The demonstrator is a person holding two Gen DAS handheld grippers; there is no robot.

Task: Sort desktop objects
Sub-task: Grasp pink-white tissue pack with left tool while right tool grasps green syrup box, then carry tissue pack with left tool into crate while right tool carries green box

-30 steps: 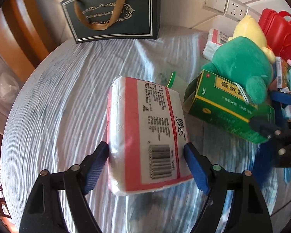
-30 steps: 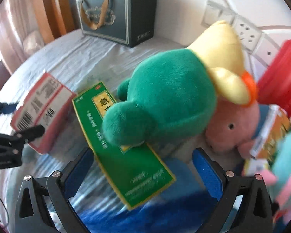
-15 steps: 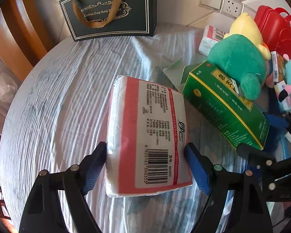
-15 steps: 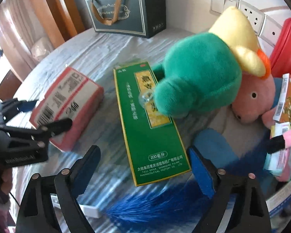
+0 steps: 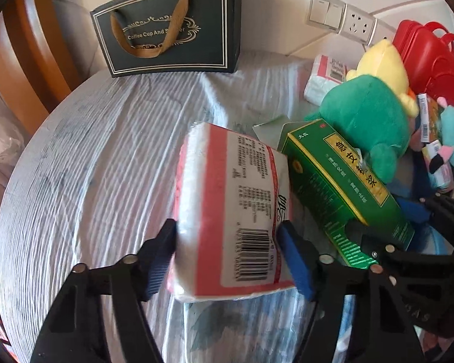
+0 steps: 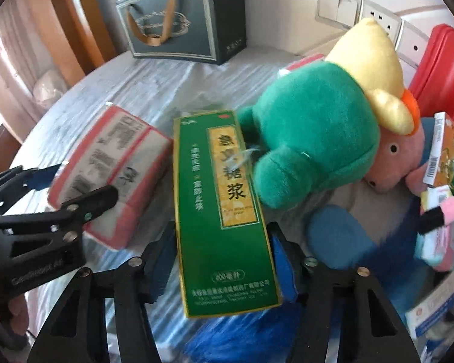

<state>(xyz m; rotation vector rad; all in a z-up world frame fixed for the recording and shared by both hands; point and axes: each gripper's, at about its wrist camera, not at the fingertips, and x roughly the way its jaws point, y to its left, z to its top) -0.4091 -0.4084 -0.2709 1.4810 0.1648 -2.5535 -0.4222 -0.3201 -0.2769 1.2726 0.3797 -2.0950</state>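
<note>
- Both claws pointed steeply down at the desk (image 5: pixel 75 157), a round top under a wrinkled striped cloth.
- Left claw (image 5: pixel 227 251): its jaws were closing, and the blue pads (image 5: pixel 293 260) pressed the near end of the tissue pack (image 5: pixel 233 205), denting its soft sides. The pack, white with red bands and a barcode, sat near the middle of the desk, its far end close against the green box (image 5: pixel 342 187).
- Right claw (image 6: pixel 224 260): its jaws were closing too, with the near end of the green box (image 6: pixel 224 211) between them and the pads at its long edges; blur hid whether they pressed yet. The box lay lengthwise, pointing toward the back edge.
- A green plush (image 6: pixel 314 145) with a yellow head rested one paw on the far half of the box.
- A pink plush (image 6: pixel 393 157) lay just right of the green one, toward the right edge, among small cartons.
- A dark gift bag (image 5: pixel 169 30) stood upright at the back edge, against the wall.
- A second tissue pack (image 5: pixel 327 78) lay at the back right, behind the green plush.
- Red baskets (image 5: pixel 435 60) stood at the far right edge.
- Wall switches and a socket (image 5: pixel 342 18) sat above the back edge.
</note>
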